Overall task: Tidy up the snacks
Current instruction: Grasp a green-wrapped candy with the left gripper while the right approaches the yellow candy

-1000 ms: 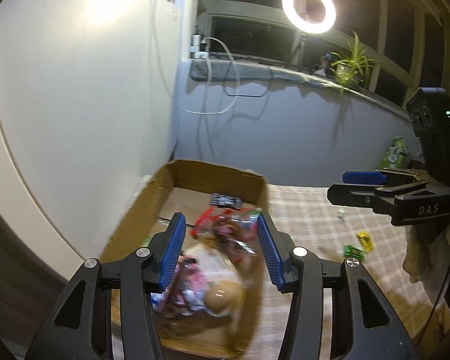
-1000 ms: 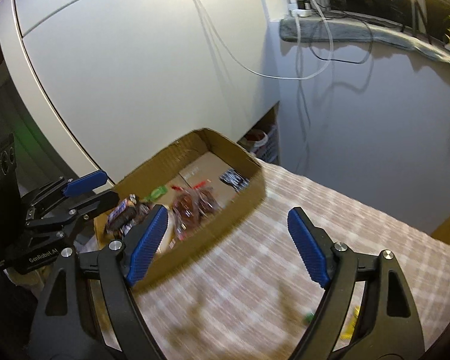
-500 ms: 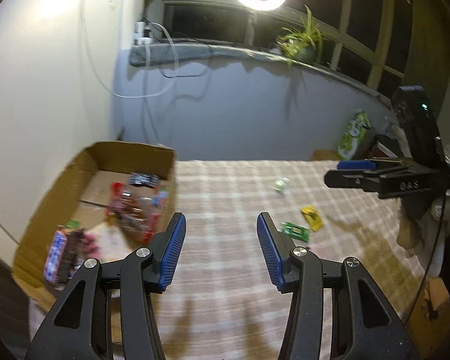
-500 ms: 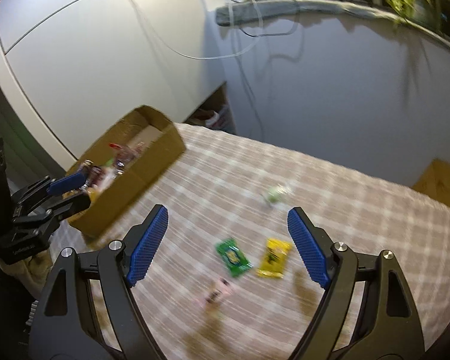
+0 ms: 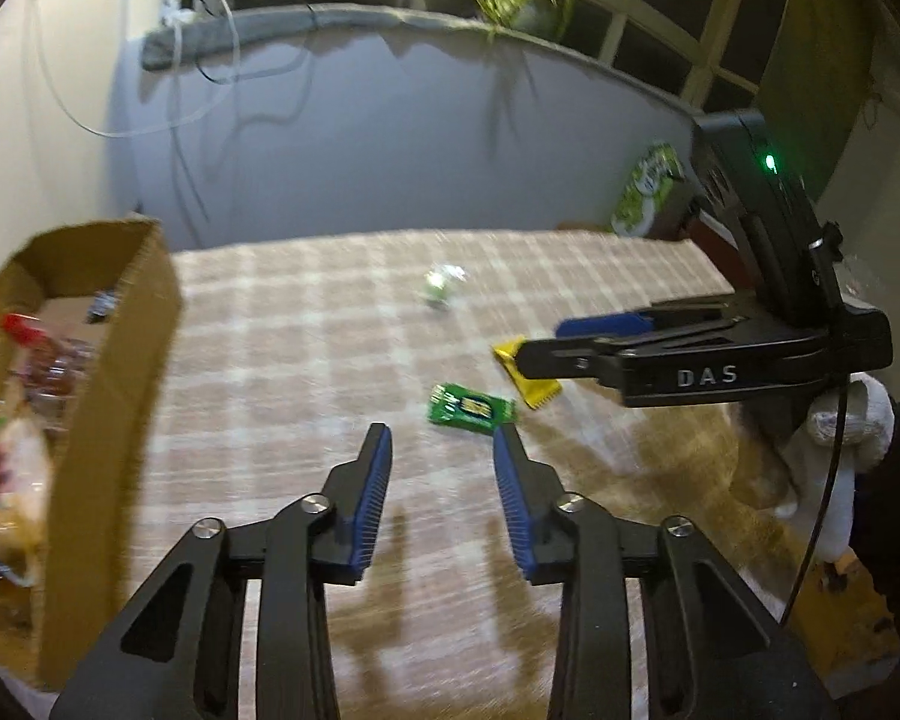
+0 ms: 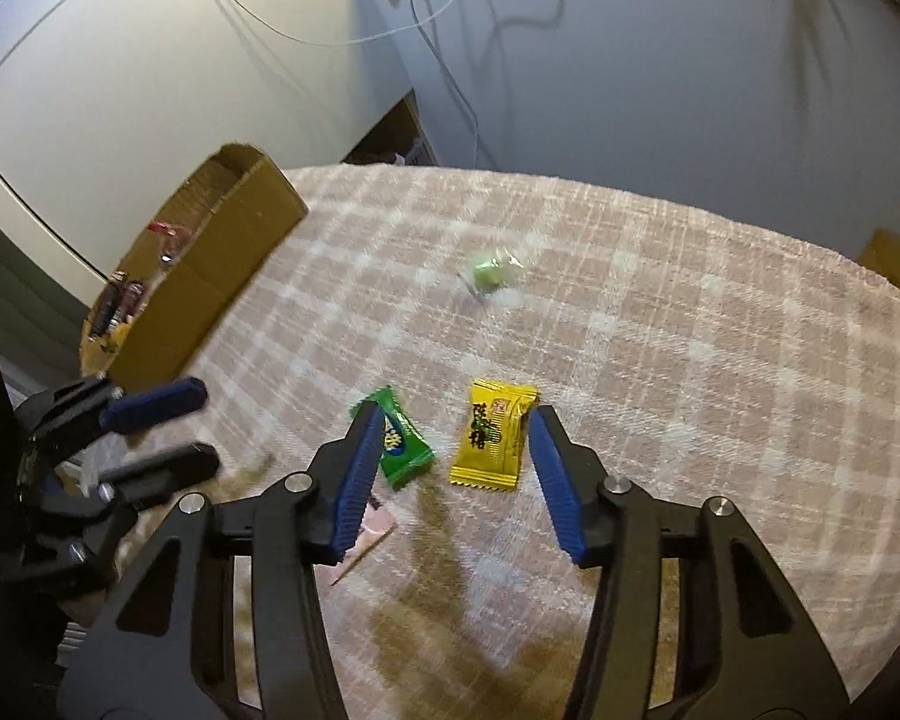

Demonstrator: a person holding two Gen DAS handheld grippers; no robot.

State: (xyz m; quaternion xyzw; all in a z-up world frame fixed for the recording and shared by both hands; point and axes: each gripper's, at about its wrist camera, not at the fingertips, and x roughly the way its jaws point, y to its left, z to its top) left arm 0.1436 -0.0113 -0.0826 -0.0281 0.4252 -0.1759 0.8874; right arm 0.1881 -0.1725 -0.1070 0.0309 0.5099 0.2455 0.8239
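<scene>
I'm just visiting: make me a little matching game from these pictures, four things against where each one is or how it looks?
Things:
1. yellow snack packet
2. green snack packet
3. brown cardboard box
4. small pale green wrapped candy

Descriptions:
A. holds snacks already
B. between the right gripper fingers
C. lies alone, farther off
D. partly behind the right gripper's left fingertip

Pairs: 1-B, 2-D, 3-A, 4-C

Both tools share one build — black skeletal frames with triangular cutouts, silver round screw heads at the pivots, ribbed blue pads lining the fingers. The right gripper [image 5: 576,339] carries white "DAS" lettering, a lit green LED above that lettering, and a thin black cable beside it. The left gripper [image 5: 441,456] is unlettered.
</scene>
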